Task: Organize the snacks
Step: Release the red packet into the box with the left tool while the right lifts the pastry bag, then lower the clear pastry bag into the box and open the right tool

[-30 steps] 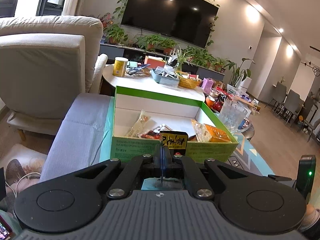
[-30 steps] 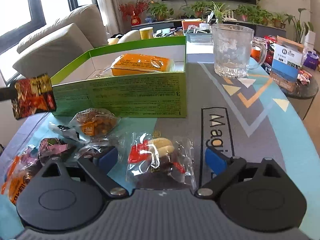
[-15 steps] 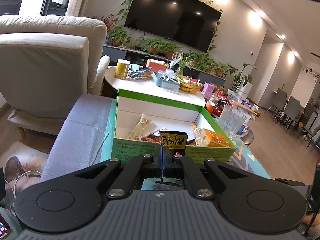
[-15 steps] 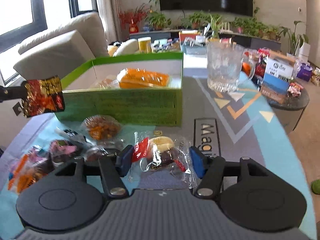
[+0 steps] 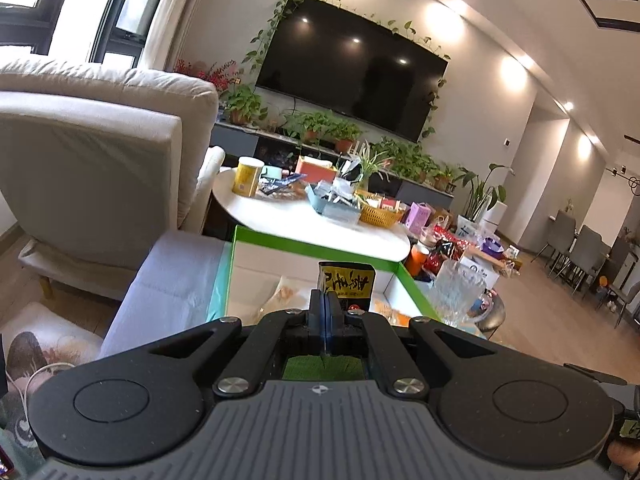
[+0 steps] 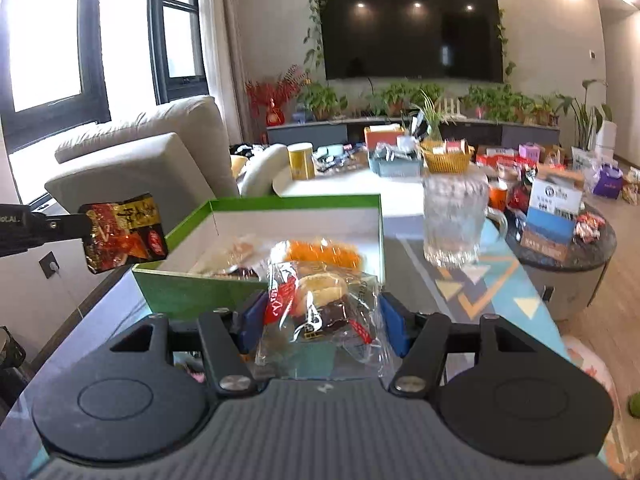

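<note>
Left gripper pinched tight on a black-and-yellow snack packet, now up over the green box. Right gripper squeezing a clear bun packet, just lifted off the surface. Both ready to drop in.

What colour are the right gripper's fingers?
Blue; the fingers show best in the right wrist view, either side of the clear snack bag.
</note>
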Tool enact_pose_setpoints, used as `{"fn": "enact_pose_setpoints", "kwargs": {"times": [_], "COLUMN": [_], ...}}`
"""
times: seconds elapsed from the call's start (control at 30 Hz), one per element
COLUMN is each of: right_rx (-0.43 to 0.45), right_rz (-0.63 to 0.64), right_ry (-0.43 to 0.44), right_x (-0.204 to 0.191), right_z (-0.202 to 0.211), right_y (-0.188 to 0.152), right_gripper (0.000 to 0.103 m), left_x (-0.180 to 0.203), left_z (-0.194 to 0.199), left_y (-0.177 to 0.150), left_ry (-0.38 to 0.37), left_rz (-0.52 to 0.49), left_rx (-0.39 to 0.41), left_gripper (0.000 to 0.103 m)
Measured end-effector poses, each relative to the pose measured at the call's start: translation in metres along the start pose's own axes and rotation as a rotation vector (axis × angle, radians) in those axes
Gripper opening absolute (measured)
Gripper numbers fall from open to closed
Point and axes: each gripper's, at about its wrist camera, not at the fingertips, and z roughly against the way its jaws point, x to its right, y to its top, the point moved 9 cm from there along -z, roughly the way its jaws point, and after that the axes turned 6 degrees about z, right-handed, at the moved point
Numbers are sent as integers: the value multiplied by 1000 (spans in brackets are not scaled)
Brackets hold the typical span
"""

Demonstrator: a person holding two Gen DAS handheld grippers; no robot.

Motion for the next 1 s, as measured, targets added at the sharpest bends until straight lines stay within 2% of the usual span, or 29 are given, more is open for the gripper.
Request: {"fn": "enact_pose_setpoints", "kwargs": {"times": [0.43, 0.73, 0.8, 0.87, 0.93, 1.0], "right_rx": [-33, -58, -64, -67, -71, -75], "right_rz": [11, -1, 0, 3, 11, 17], "right_ry": [-14, -9, -10, -9, -8, -12], "right_x": [5, 7, 7, 5, 3, 2], "right_z": [-32, -48, -51, -54, -55, -56], "right_y": [1, -2, -2, -3, -3, -4], "right_gripper": [49, 49, 49, 49, 49, 49], "left_x": [12, 7, -2, -13, -17, -18], "left_z": [-29, -60, -73, -80, -77, -73], "left_y": [11, 16, 11, 3, -2, -4], "left_ry": [-9, 19, 60, 90, 51, 37], "left_rz": [-34, -33, -16, 41, 74, 64], "left_rx": [14, 12, -44, -107, -119, -114], "left_gripper": [1, 1, 7, 21, 23, 24]}}
